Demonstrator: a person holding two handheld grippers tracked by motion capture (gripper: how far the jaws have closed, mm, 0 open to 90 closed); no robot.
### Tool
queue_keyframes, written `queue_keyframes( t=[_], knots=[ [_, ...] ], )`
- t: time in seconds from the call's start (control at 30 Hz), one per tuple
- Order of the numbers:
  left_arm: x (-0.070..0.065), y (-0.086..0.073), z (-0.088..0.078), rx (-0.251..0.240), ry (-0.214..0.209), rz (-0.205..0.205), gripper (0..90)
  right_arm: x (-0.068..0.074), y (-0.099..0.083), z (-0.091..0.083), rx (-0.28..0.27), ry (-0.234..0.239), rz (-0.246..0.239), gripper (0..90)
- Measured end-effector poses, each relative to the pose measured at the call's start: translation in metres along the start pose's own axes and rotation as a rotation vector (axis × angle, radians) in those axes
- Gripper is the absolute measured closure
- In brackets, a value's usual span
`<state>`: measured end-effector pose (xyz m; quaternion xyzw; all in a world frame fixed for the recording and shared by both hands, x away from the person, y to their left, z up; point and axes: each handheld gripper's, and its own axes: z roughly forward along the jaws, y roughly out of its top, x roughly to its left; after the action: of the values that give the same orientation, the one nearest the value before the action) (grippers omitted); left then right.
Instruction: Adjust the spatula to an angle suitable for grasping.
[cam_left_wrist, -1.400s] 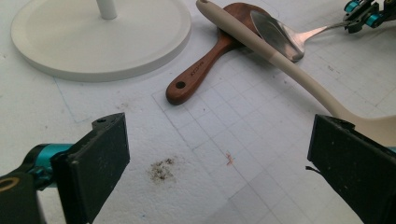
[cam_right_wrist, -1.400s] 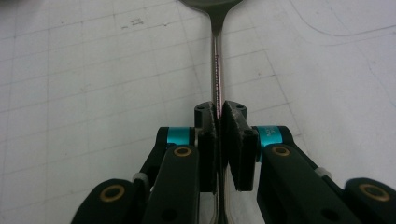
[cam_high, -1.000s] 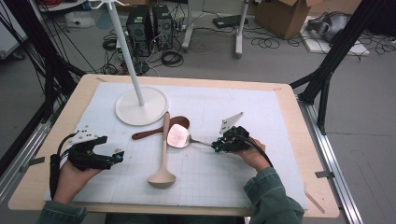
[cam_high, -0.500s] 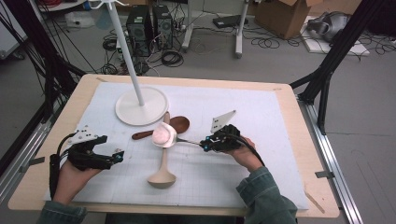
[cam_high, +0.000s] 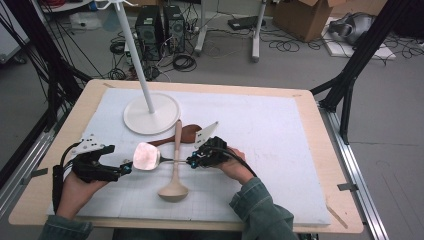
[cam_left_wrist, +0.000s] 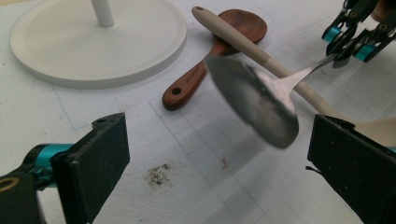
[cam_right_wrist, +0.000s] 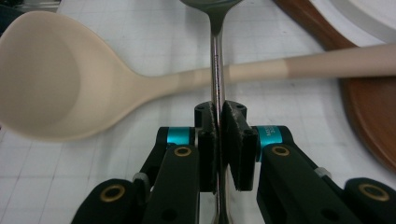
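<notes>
The metal spoon (cam_high: 146, 155) was held above the table (cam_high: 310, 220) by its handle, clamped in the right tool (cam_high: 191, 162), across the beige spoon (cam_high: 174, 170). Its bowl was just before the left tool (cam_high: 126, 167), whose jaws were wide apart.

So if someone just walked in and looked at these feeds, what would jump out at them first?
Most striking is the metal spoon, held off the mat by its handle in the shut right gripper, bowl toward the open left gripper. Under its handle lies a cream ladle, crossing a dark wooden spoon. Behind them stands a white stand on a round base.
</notes>
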<state>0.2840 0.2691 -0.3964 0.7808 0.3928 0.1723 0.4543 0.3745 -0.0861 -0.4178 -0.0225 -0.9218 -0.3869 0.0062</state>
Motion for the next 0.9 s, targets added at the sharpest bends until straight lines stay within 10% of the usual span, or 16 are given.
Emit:
queue_keyframes(
  t=[0.27,0.9],
  knots=[
    [0.000,0.000,0.000,-0.004,0.002,-0.008,6.0,-0.001,0.005,0.021,0.031,0.031,-0.012,83.9],
    [-0.002,0.000,0.003,0.004,-0.014,0.002,6.0,0.002,0.000,0.006,0.021,-0.001,0.021,67.4]
  ],
)
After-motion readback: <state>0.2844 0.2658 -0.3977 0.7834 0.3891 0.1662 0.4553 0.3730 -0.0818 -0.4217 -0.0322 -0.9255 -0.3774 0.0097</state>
